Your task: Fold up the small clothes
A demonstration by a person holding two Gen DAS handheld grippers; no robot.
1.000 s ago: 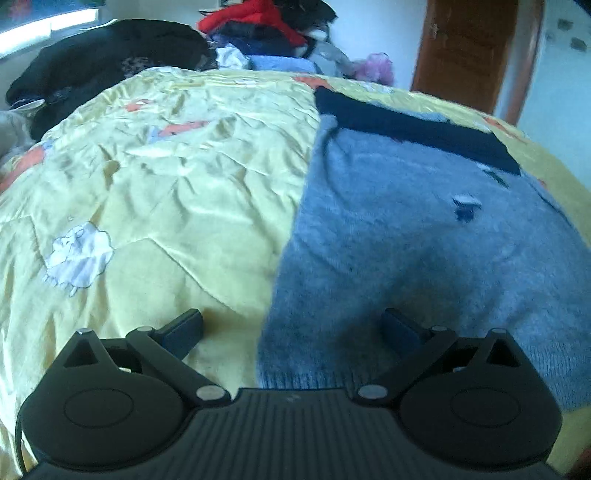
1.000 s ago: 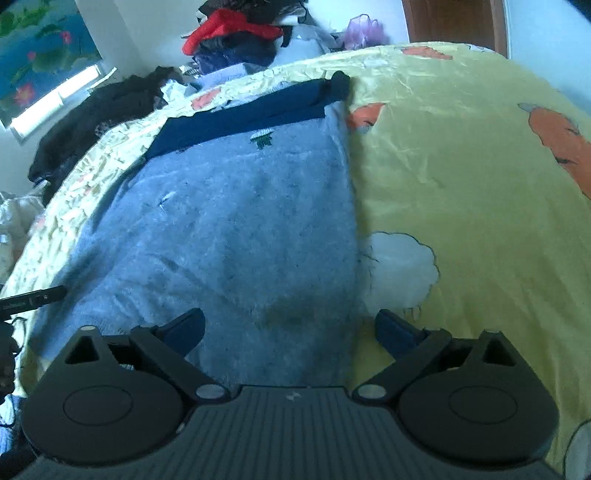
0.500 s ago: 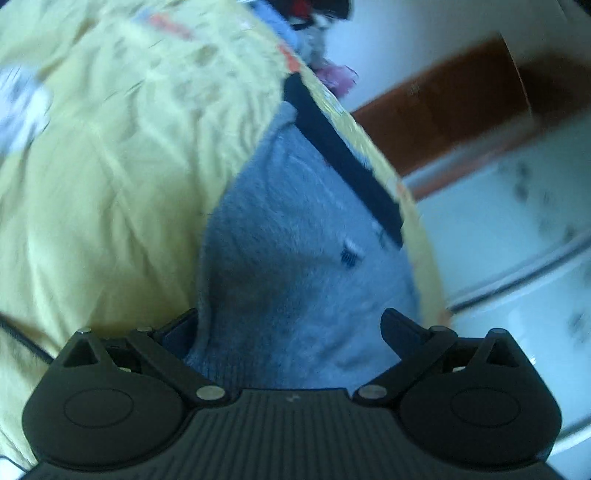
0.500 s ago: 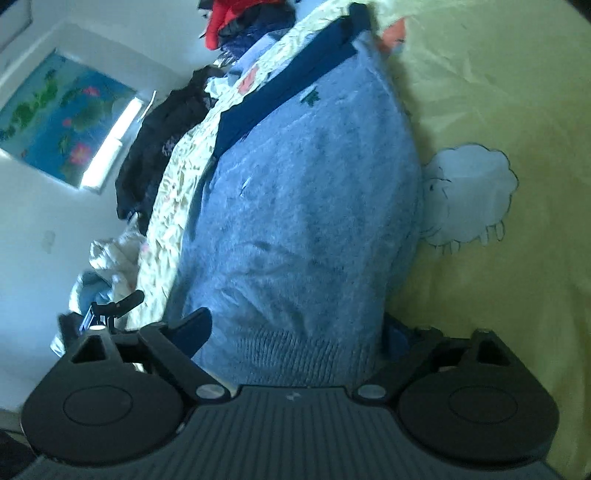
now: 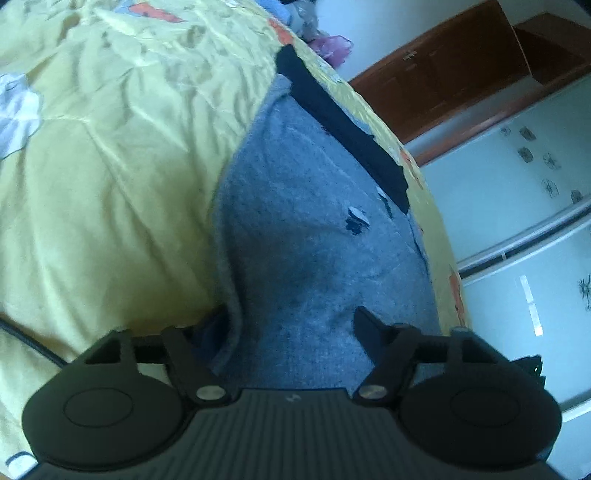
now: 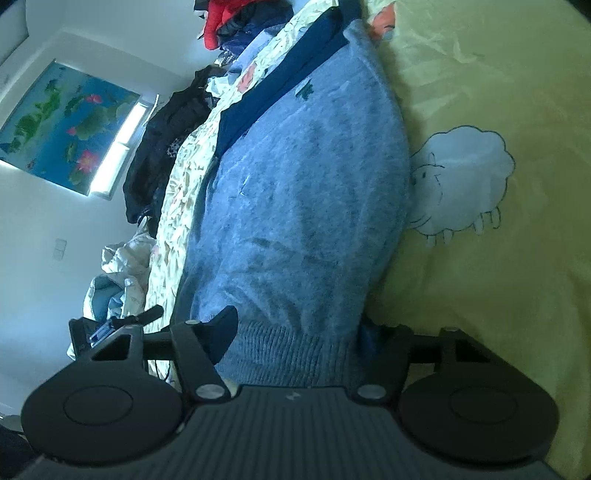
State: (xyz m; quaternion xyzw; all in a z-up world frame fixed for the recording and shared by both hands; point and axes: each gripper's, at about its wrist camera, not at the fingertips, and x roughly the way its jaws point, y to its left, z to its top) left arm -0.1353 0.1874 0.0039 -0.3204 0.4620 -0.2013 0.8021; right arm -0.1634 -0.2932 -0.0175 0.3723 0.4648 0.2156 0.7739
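1. Grey-blue knit sweater lies flat on the yellow quilted bedspread of a bed. Its dark navy band is at the far end; the ribbed hem is at the near end, right at both tools.
2. The sweater's long axis runs from near to far, straight away from both tools. Each hand sits at one near corner of the hem, left at the left edge, right at the right edge, so neither is nearer than the other.
3. Left tool: jaws half apart and closing. One finger is tucked under the sweater's left edge, the other rests on top of the knit. The cloth is between them, but the pads do not look pressed home yet.
4. Right tool: jaws half apart and closing. The left finger lies on top of the hem; the other is partly hidden under the right edge. The hem is between them; no firm pinch is visible.
5. Judgement: corner grasps in progress; once clamped, the likely move is to carry the hem towards the far navy band.
6. A pile of clothes lies at the far end of the bed, well clear.
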